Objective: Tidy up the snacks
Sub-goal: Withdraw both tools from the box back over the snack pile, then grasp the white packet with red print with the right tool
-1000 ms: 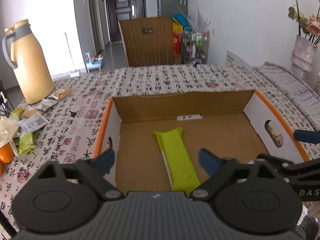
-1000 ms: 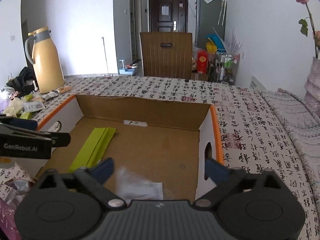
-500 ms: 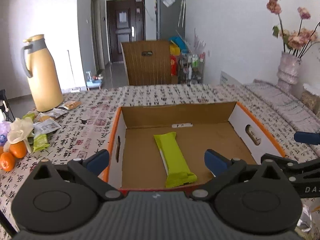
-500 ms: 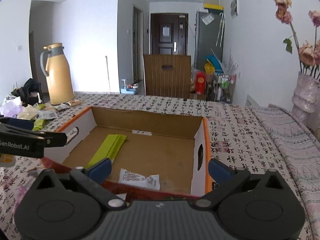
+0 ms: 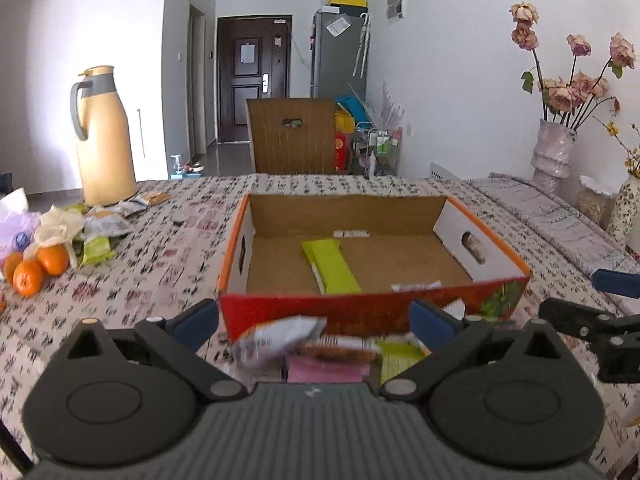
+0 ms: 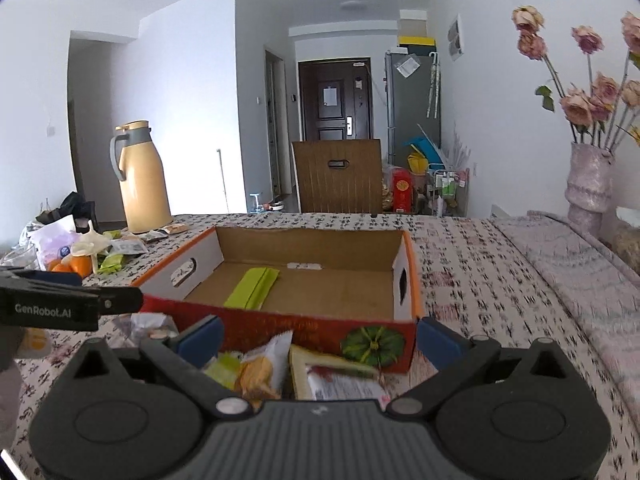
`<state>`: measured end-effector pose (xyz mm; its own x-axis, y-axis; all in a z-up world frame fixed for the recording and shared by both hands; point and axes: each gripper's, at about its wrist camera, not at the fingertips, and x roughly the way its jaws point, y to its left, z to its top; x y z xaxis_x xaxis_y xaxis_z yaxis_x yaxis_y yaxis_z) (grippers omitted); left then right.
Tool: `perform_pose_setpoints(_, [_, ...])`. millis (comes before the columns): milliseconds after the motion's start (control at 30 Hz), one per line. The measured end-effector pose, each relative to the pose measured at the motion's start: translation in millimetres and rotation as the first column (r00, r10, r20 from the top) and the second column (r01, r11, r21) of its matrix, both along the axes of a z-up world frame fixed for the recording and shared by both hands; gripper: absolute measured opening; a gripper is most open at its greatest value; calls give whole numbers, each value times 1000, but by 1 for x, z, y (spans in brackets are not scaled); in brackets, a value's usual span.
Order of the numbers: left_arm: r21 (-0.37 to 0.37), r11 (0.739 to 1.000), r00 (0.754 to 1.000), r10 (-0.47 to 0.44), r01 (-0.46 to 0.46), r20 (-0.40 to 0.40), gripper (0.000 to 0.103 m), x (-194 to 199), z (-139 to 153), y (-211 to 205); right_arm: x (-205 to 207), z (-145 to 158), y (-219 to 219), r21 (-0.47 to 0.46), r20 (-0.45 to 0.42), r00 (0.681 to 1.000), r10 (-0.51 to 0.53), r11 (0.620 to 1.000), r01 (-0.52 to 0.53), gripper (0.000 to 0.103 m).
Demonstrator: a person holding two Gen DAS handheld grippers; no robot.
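Note:
An open cardboard box (image 5: 372, 312) with orange rims stands on the patterned tablecloth; it also shows in the right wrist view (image 6: 304, 330). Inside lie a green snack bar (image 5: 330, 266), also seen from the right wrist (image 6: 253, 288), and a white packet (image 5: 416, 286). Loose snack packets (image 5: 312, 346) lie in front of the box, between my fingers; they show in the right wrist view too (image 6: 296, 368). My left gripper (image 5: 314, 320) is open and empty in front of the box. My right gripper (image 6: 318, 338) is open and empty beside it.
A yellow thermos (image 5: 106, 138) stands at the back left. Oranges (image 5: 36, 266) and more snack packets (image 5: 106, 226) lie at the left. A vase of flowers (image 5: 554, 152) stands at the right. A wooden chair back (image 5: 292, 142) is behind the table.
Both grippers have pulled back out of the box toward its near side and stayed open. A white packet now lies in the box. The loose packets in front have come into view.

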<state>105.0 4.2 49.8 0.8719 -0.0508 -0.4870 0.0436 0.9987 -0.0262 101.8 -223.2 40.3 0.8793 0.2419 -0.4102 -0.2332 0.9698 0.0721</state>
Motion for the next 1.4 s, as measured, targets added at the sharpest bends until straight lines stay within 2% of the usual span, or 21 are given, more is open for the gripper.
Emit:
perform_pose_setpoints(400, [-6, 1000, 1000, 3, -3, -21, 103, -39, -28, 8, -37, -27, -11, 34, -53, 998, -42, 998, 44, 103])
perform_pose_setpoints(567, [-21, 1000, 998, 8, -9, -68, 103, -44, -43, 11, -45, -44, -15, 30, -84, 994, -68, 997, 71, 103])
perform_pose_setpoints(767, [-24, 1000, 997, 9, -11, -80, 103, -50, -47, 11, -47, -44, -18, 37, -82, 994, -74, 996, 78, 103])
perform_pose_setpoints(967, [-22, 1000, 997, 10, -12, -80, 103, -50, -47, 13, -27, -38, -21, 28, -120, 991, -51, 998, 55, 103])
perform_pose_setpoints(1067, [-20, 1000, 997, 16, -18, -81, 103, -50, -46, 14, -6, -36, -26, 24, -181, 983, -16, 1000, 21, 103])
perform_pose_setpoints(1200, [-16, 1000, 996, 24, -26, -81, 103, -49, -45, 14, 24, -42, -33, 22, -287, 958, -3, 1000, 10, 103])
perform_pose_setpoints(1333, [-12, 1000, 996, 27, -28, -83, 103, -47, -45, 15, 47, -54, -43, 77, -374, 927, 35, 997, -7, 101])
perform_pose_setpoints(1400, [-10, 999, 996, 30, -31, -85, 103, -45, -45, 15, 52, -58, -44, 103, -393, 917, 64, 994, -25, 94])
